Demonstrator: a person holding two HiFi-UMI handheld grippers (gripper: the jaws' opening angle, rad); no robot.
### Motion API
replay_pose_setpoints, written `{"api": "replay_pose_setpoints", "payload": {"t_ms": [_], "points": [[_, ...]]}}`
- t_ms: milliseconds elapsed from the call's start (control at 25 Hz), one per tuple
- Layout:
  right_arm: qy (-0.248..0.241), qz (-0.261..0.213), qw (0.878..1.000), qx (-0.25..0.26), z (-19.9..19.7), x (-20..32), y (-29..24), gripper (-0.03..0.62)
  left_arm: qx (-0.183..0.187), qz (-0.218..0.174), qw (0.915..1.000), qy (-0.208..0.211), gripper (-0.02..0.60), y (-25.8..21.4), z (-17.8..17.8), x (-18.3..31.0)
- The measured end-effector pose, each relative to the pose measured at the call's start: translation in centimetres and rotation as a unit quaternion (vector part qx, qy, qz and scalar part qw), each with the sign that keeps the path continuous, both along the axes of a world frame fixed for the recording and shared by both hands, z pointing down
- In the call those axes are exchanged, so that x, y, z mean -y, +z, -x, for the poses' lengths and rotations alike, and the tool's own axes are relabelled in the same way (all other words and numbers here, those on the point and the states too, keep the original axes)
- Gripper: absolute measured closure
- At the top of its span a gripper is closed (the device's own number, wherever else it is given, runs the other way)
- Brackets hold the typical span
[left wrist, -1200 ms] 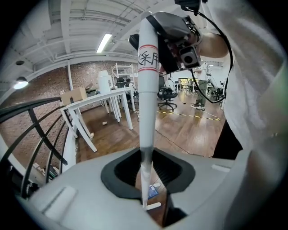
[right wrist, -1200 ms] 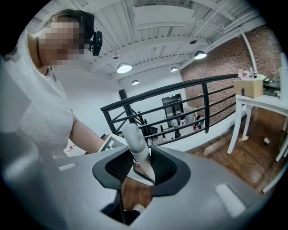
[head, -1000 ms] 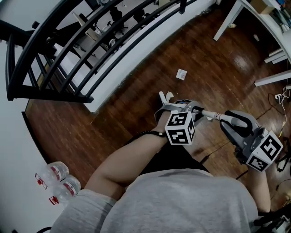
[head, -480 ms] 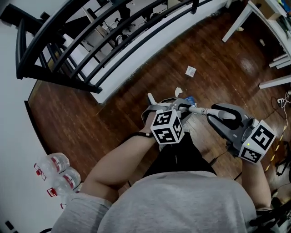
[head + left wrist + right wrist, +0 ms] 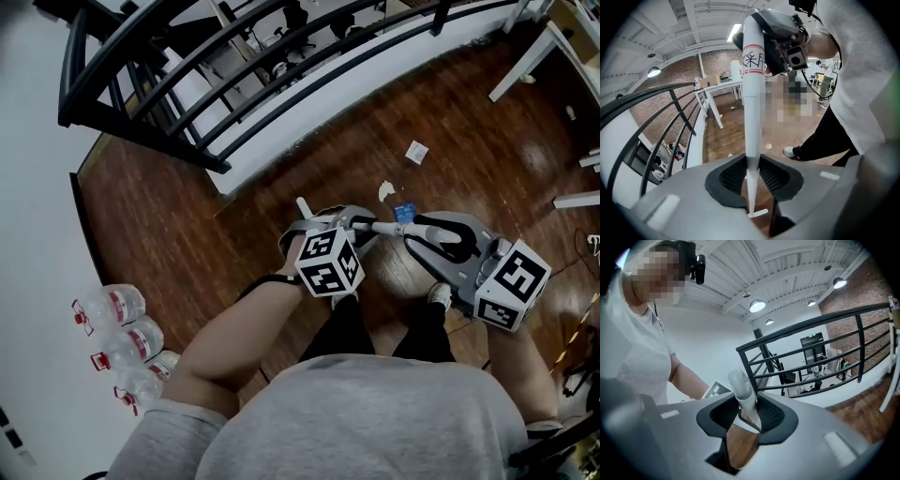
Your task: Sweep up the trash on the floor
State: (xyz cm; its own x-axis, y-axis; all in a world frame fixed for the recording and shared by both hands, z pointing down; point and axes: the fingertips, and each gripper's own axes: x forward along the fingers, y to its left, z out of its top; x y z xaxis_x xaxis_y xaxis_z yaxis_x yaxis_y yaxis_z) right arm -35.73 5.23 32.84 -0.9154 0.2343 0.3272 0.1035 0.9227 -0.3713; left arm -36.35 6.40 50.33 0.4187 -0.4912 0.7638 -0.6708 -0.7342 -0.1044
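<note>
Broom handle [image 5: 753, 98] sits clamped between the left gripper's [image 5: 752, 177] fingers [image 5: 723, 177] and the right gripper's [image 5: 747, 414] fingers [image 5: 772, 414] alike.

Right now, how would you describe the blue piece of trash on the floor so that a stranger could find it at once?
Start at the black railing and come across the wooden floor toward the person. Just beyond the white handle lies the blue scrap; its neighbours, a crumpled scrap and a square paper, are both white.

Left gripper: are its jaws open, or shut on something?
Shut on the white pole. In its own view, the left gripper has the pole between its jaws, both touching it.
</note>
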Motion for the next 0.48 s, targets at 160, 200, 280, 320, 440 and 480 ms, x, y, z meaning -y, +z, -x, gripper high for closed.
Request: {"api": "replay_pose_setpoints", "payload": {"t_ms": [160, 200, 280, 320, 440, 480], "points": [[0.000, 0.010, 1.000, -0.006, -2.0, 2.3, 2.3, 0.474, 0.007, 0.012, 0.9999, -0.002, 0.502, 2.2, -1.8, 1.9], [0.001, 0.010, 1.000, -0.008, -3.3, 3.0, 2.8, 0.474, 0.008, 0.014, 0.9999, 0.001, 0.503, 2.6, -3.0, 2.7], [0.003, 0.008, 1.000, -0.012, -6.3, 4.7, 3.5, 0.474, 0.007, 0.018, 0.9998, 0.009, 0.503, 3.3, -6.1, 4.4], [0.004, 0.007, 1.000, -0.013, -7.9, 5.7, 3.8, 0.474, 0.008, 0.018, 0.9997, 0.013, 0.503, 3.6, -7.8, 5.5], [0.018, 0.008, 1.000, -0.017, -13.2, 9.3, 4.4, 0.473, 0.005, 0.015, 0.9996, 0.023, 0.503, 4.2, -13.0, 9.1], [0.028, 0.009, 0.999, -0.020, -15.1, 10.8, 4.5, 0.474, 0.000, 0.013, 0.9996, 0.027, 0.505, 4.3, -14.8, 10.5]]}}
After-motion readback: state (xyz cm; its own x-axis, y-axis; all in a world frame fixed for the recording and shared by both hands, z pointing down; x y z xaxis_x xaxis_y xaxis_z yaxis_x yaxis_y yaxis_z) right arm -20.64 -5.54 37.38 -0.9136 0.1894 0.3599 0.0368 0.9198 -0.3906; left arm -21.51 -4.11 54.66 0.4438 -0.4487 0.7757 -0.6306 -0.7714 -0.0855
